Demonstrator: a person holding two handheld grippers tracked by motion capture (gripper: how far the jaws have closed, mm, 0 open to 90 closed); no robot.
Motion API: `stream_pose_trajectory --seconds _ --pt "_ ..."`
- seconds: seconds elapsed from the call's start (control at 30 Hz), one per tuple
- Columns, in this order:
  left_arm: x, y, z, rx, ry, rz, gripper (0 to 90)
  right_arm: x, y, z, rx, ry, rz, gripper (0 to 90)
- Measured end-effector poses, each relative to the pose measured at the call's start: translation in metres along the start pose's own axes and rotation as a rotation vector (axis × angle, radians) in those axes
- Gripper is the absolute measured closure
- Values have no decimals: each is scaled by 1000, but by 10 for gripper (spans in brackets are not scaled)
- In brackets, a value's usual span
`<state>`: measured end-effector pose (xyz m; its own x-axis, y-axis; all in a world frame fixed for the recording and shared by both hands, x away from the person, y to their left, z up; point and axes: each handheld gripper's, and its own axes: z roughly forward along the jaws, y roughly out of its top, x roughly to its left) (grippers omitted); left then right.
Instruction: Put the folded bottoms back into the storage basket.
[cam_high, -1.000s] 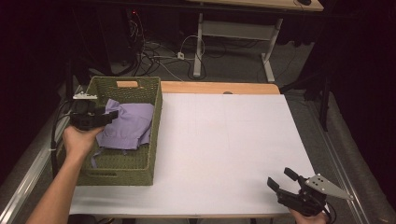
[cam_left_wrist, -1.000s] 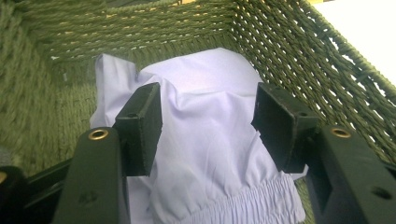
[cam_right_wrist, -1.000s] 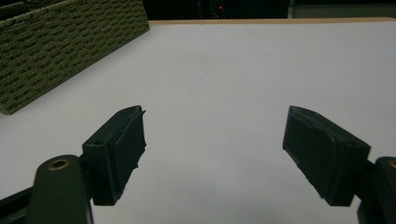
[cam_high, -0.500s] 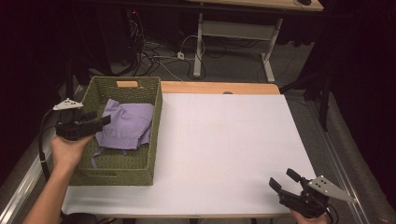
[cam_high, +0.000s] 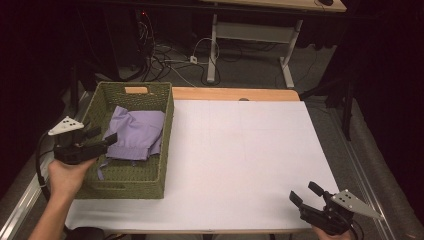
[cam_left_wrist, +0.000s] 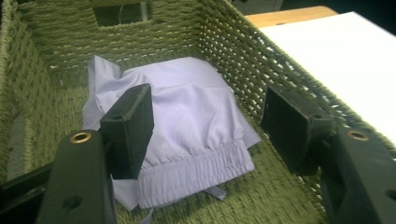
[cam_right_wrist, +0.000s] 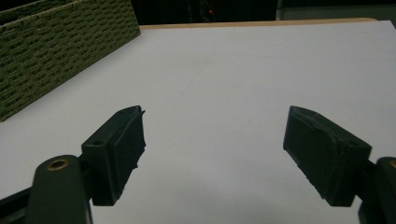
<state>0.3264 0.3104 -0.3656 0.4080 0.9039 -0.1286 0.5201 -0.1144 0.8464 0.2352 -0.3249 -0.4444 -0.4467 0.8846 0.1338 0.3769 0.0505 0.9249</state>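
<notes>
A lavender cloth with an elastic hem (cam_high: 135, 132) lies crumpled inside a green woven basket (cam_high: 167, 145) at the table's left. My left gripper (cam_high: 102, 135) hovers over the basket's left rim, pointing at the cloth. Its jaws have just been opening and nothing is between them. In the left gripper view the cloth (cam_left_wrist: 196, 107) rests on the basket floor beyond the left gripper (cam_left_wrist: 210, 121), apart from the black pads (cam_left_wrist: 133, 123). My right gripper (cam_high: 304, 191) is open over the front right of the white table top (cam_high: 240, 150). The right gripper (cam_right_wrist: 212, 140) holds nothing.
The basket wall (cam_right_wrist: 56, 51) stands far to the left in the right gripper view. A wooden strip (cam_high: 235, 93) runs along the table's far edge. Cables and desk legs (cam_high: 215, 45) lie on the floor behind the table.
My left gripper has drawn back leftward from over the cloth to the basket's left rim, its jaws spreading wider. The cloth stays in the basket. The right gripper has kept still.
</notes>
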Motion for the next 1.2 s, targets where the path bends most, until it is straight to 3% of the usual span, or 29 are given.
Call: stream_pose_trajectory --seconds 0.27,0.43,0.67,1.2 --pt "-7 -8 -9 -18 -4 2 331 -1 -1 -1 -2 -2 -2 215" --pt "-11 -15 -17 -21 16 14 330 0 0 -1 -1 -1 -3 215" --pt "-14 -24 -31 -62 24 -1 316 0 -1 -1 0 -2 -2 216" --pt "-16 -62 -46 -119 48 -37 315 0 -1 -1 1 -4 0 216"
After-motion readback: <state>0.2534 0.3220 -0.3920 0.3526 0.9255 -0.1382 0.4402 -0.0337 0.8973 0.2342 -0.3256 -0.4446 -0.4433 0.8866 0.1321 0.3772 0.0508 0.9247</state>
